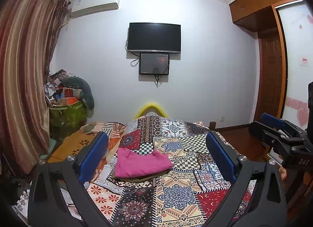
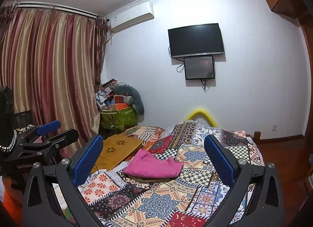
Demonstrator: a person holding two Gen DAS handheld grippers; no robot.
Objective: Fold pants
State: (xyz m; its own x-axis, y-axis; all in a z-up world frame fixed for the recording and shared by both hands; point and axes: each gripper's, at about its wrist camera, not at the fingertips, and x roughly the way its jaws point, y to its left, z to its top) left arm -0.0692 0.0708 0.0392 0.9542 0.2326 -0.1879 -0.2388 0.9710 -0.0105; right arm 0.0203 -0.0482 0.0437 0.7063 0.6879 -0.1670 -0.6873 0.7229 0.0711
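A: Where are the pink pants (image 1: 141, 163) at this moment?

B: They lie folded into a flat packet on the bed (image 1: 176, 193), about in the middle of the patchwork cover. Under them is a darker olive garment (image 1: 137, 178); only its edge shows below the pink cloth. In the right wrist view the same pink pants (image 2: 154, 165) sit on that olive garment (image 2: 150, 179) in the same way.

A: Does any gripper touch them?

B: No. The left gripper (image 1: 156, 154) is above the bed with its blue fingers spread wide, and it holds nothing; the pants appear in the gap between them but farther away. The right gripper (image 2: 153, 154) is also spread wide and empty, apart from the cloth.

A: Can each gripper see the other one?

B: Yes. The right gripper (image 1: 273, 125) shows at the right edge of the left view, and the left gripper (image 2: 49, 129) at the left edge of the right view.

A: What stands around the bed?

B: A wooden lap tray (image 2: 117, 151) lies on the bed just left of the pants. Behind it a green bag (image 2: 119, 118) full of things stands by the striped curtain (image 2: 49, 66). On the white wall hang a television (image 2: 195, 40) and a smaller screen (image 2: 199, 68) below it.
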